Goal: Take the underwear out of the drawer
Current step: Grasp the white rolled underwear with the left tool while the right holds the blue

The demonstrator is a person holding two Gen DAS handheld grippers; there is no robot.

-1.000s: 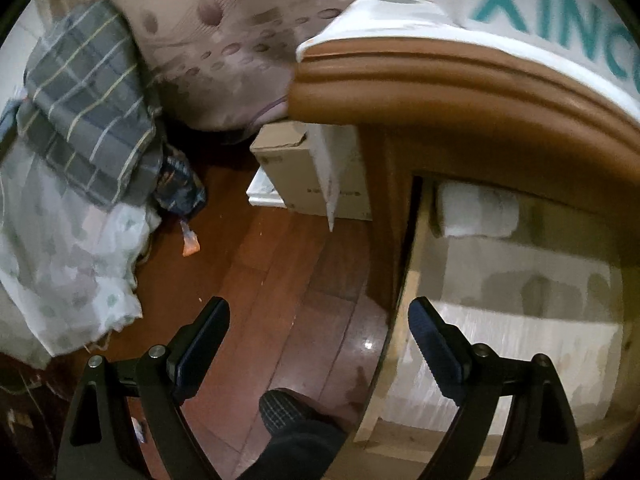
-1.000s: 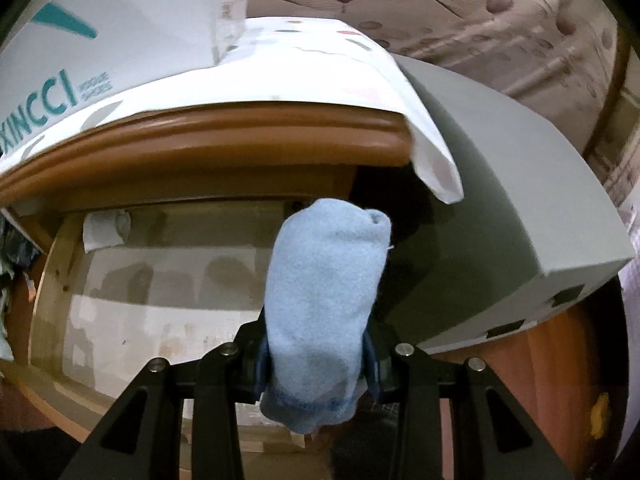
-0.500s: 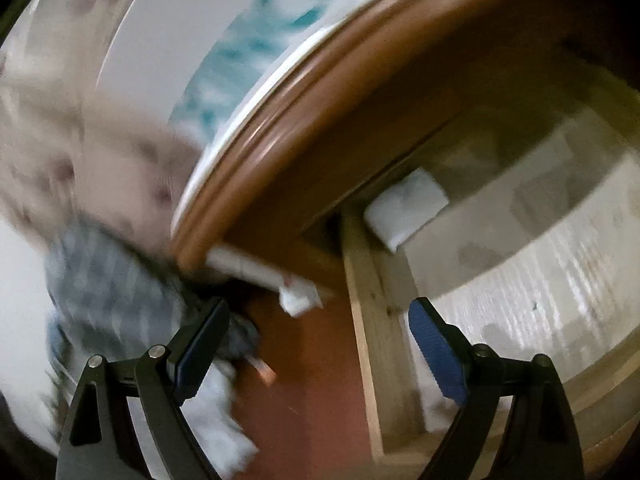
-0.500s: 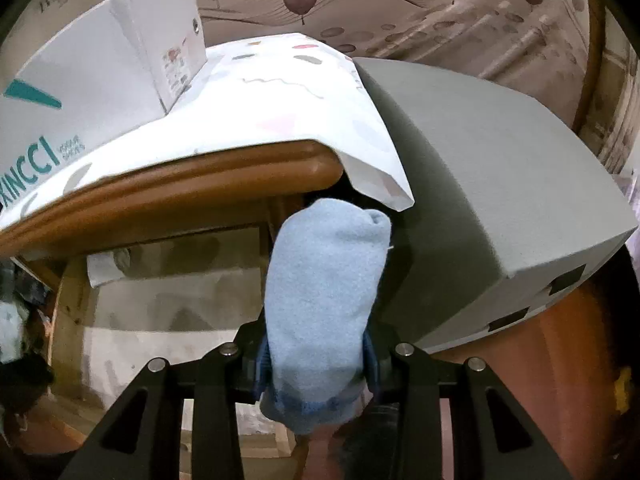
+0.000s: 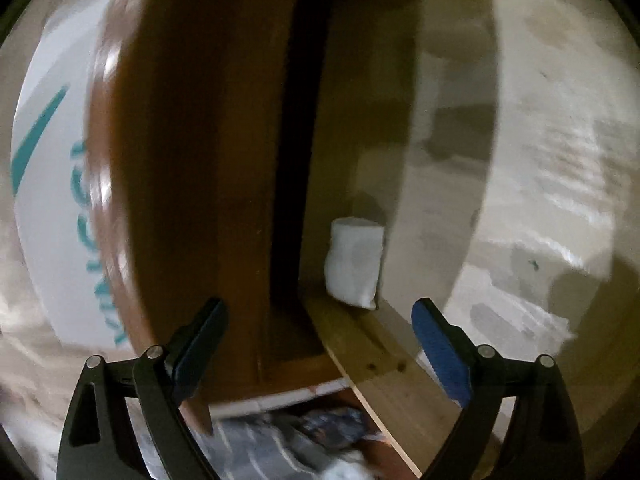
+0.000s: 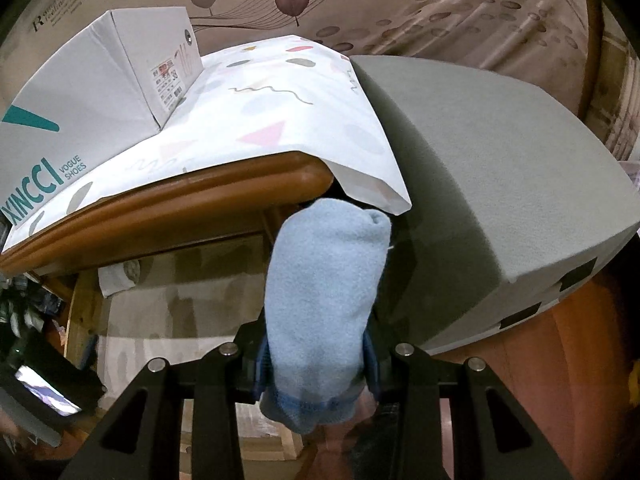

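A light blue rolled underwear (image 6: 324,304) stands upright between the jaws of my right gripper (image 6: 316,364), which is shut on it above the open drawer (image 6: 168,312). A white rolled underwear (image 5: 354,266) lies in the back corner of the drawer (image 5: 500,200); the same roll shows as a white bundle (image 6: 118,278) in the right wrist view. My left gripper (image 5: 320,344) is open and rolled on its side, a short way in front of the white roll, with nothing between its fingers.
The brown wooden cabinet top (image 6: 172,208) overhangs the drawer and carries a patterned cloth (image 6: 280,120) and a white shoe box (image 6: 92,92). A grey cushioned block (image 6: 500,184) stands to the right. Clothes (image 5: 280,444) lie on the floor beside the cabinet.
My left gripper has rolled onto its side and swung from the floor and clothes pile toward the drawer's corner with the white roll. The right gripper has shifted slightly, still gripping the blue roll.
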